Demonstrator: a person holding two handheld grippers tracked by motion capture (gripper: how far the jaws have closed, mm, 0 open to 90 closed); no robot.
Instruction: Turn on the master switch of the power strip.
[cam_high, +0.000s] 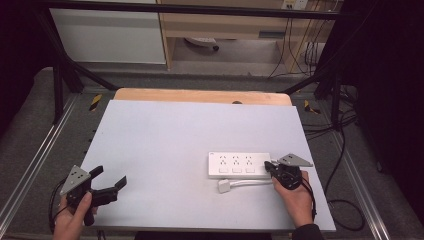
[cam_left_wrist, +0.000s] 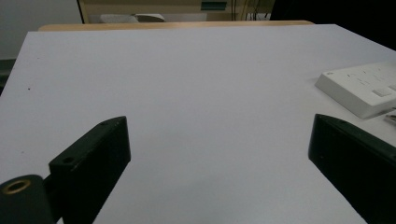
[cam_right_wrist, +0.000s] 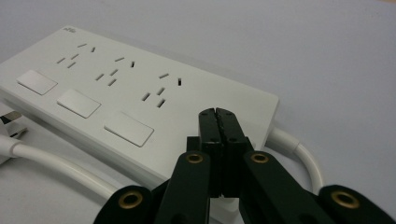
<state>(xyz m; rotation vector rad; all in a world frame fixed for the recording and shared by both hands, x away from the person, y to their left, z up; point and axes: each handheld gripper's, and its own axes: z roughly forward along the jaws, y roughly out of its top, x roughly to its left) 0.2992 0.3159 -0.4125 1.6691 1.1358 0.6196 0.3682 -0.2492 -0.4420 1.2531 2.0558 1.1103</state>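
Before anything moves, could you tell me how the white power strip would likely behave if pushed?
The power strip lies flat and low, so it would probably slide, not tip. Its smooth casing may slip on the table. Its looped cable looks bendy and would likely drag its plug.

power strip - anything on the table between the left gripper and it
Nothing visible. The left gripper, jaws wide open, faces bare grey table all the way across to the white power strip. The right gripper, jaws shut, sits over the strip's far end, beside its cable.
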